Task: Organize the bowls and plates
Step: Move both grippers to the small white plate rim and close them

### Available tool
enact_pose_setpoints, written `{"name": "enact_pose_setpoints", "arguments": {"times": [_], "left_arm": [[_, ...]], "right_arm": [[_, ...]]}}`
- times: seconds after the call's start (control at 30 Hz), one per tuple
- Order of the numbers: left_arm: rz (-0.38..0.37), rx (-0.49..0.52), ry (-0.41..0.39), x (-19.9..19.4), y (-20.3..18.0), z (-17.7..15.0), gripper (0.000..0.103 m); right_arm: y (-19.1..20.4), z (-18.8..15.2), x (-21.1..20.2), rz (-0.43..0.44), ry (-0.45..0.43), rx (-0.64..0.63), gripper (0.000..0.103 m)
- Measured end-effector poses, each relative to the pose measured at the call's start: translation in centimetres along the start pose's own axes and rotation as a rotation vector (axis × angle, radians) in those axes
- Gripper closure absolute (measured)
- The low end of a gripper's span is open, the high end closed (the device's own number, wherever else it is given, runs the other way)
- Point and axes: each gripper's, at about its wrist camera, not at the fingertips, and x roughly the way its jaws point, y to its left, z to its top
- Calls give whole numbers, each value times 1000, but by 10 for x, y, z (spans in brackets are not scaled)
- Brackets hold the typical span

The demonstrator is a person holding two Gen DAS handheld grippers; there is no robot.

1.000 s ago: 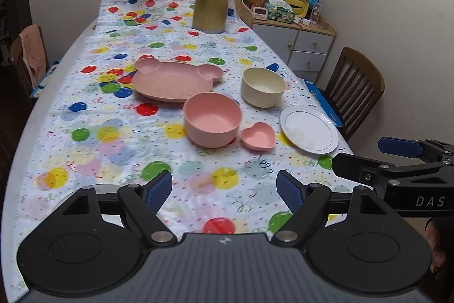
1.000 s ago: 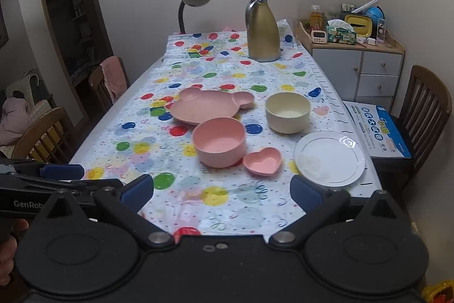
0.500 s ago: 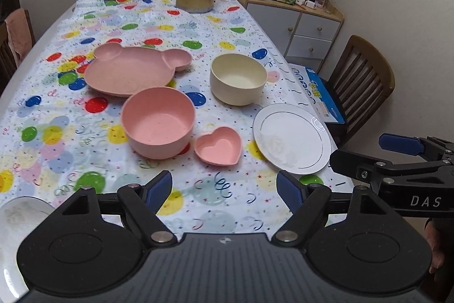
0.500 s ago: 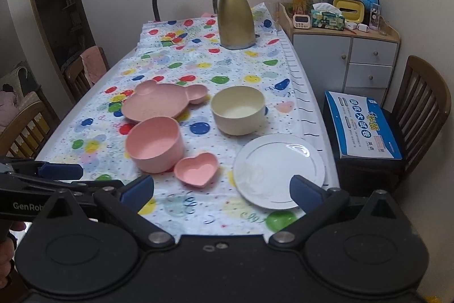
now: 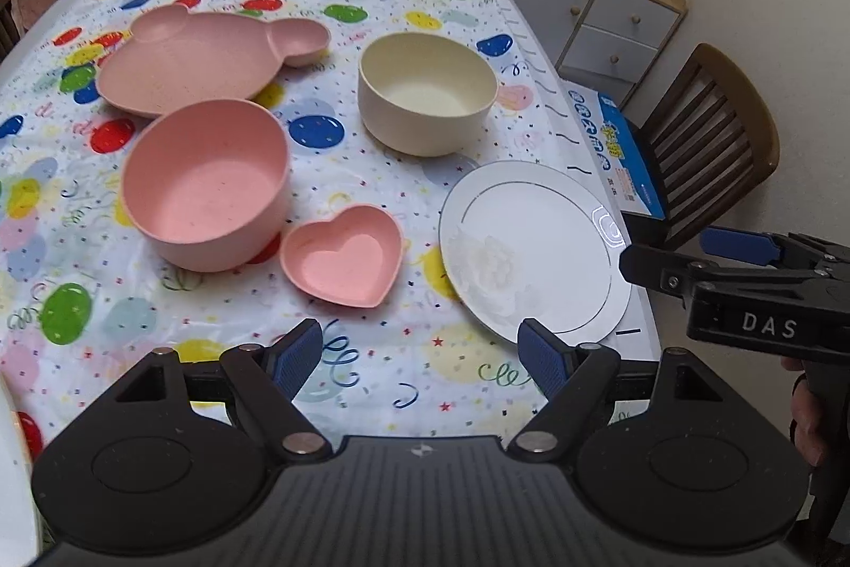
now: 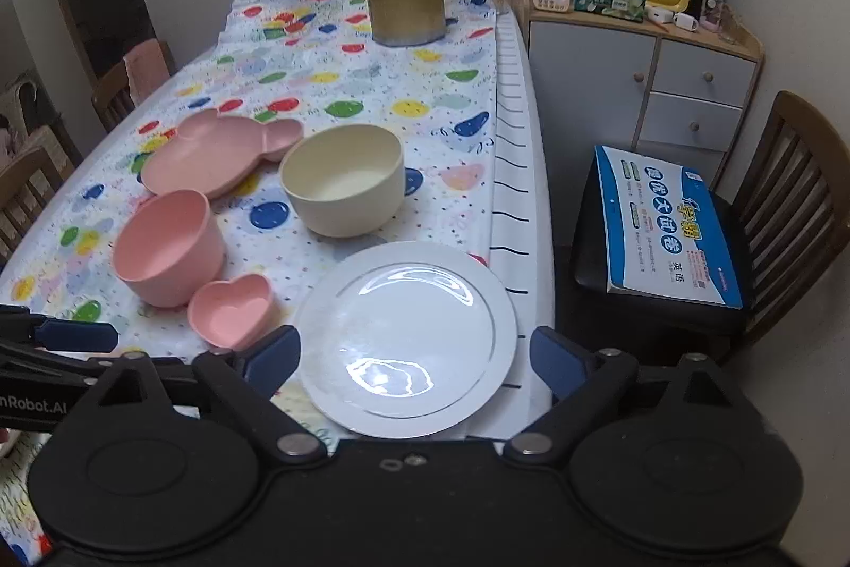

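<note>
Tongs: right (image 6: 414, 354) wide apart over white plate (image 6: 409, 333), left (image 5: 422, 357) wide, empty

left wrist: above near table (image 5: 372, 381) edge, facing down its length, tilted down, close | right wrist: further right, over the table corner, near white plate (image 6: 409, 338) | shared: white plate (image 5: 531, 248), both bowls, heart dish, bear plate, gold jug, cabinet, chair
</note>
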Motion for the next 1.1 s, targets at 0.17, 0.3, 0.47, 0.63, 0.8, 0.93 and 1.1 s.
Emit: {"name": "enact_pose_setpoints", "arguments": {"times": [0.17, 0.3, 0.47, 0.63, 0.8, 0.93, 1.1], "left_arm": [[-37, -20, 47, 26, -9, 7, 23], [-44, -20, 56, 39, -15, 9, 23], [-47, -60, 80, 52, -12, 11, 23], [-89, -101, 88, 60, -9, 13, 23], [-103, -111, 101, 68, -8, 14, 38], [-133, -116, 112, 74, -6, 12, 45], [-160, -148, 125, 77, -1, 14, 65]], "right_arm": [[-21, 8, 29, 20, 49, -11, 24], [-40, 18, 52, 30, 79, -14, 32], [-54, 25, 75, 57, 116, -37, 38], [-63, 30, 90, 97, 148, -43, 51], [-69, 35, 100, 136, 165, -41, 61], [-73, 37, 109, 149, 183, -32, 67], [-79, 37, 115, 178, 206, -6, 78]]}}
